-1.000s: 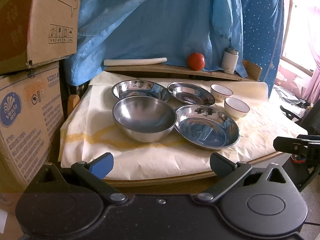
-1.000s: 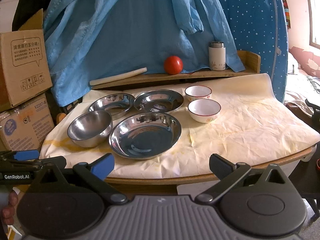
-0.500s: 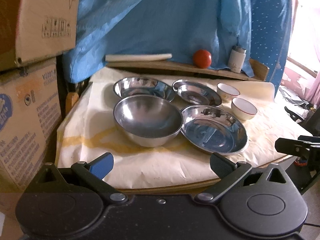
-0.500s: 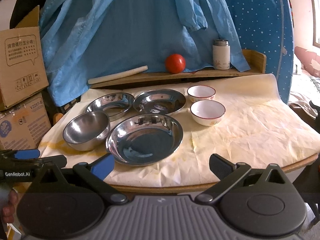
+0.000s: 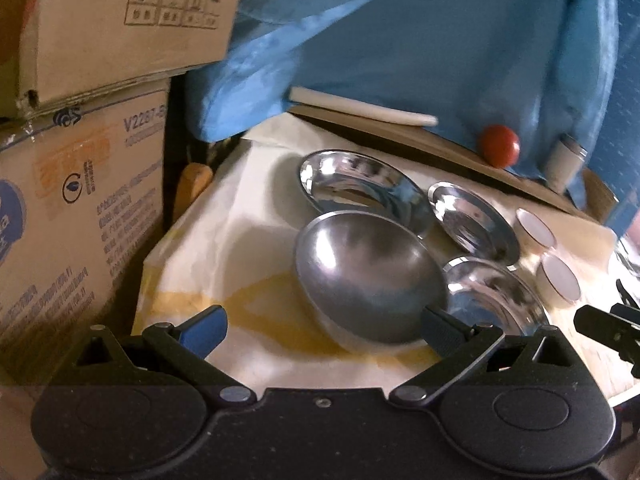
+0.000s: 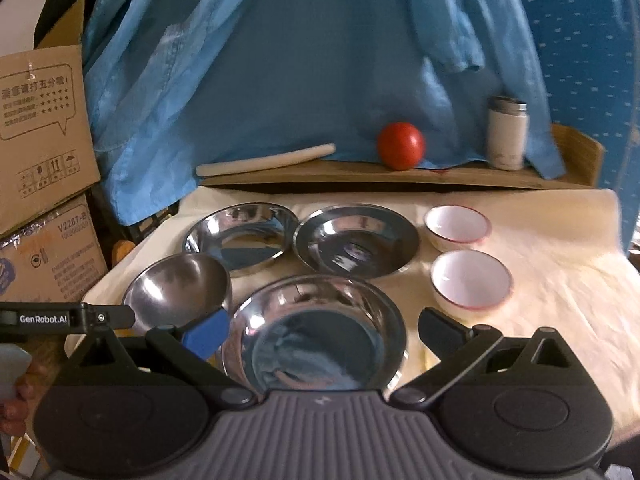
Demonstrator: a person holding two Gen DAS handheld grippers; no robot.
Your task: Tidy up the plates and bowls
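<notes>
Steel dishes ringed by two spread grippers

Jaws of the left gripper [image 5: 322, 330] are spread wide, the deep steel bowl [image 5: 370, 276] seen just past its right finger. The right gripper [image 6: 322, 332] is likewise spread, framing the near steel plate [image 6: 316, 330]. Both white bowls [image 6: 472, 280] are shown fully only in the right view; the stacked cardboard boxes [image 5: 80, 152] fill the left view.

Deep round steel bowl [image 5: 370, 276]: brushed, dull sheen. Three shallow round steel plates [image 6: 316, 332]: mirror-glossy. Two small white glazed bowls [image 6: 472, 278]: smooth, shiny. Cream paper sheet over worktop [image 6: 552, 280]: creased, matt. Brown cardboard boxes [image 5: 80, 184]: rough, matt.
</notes>
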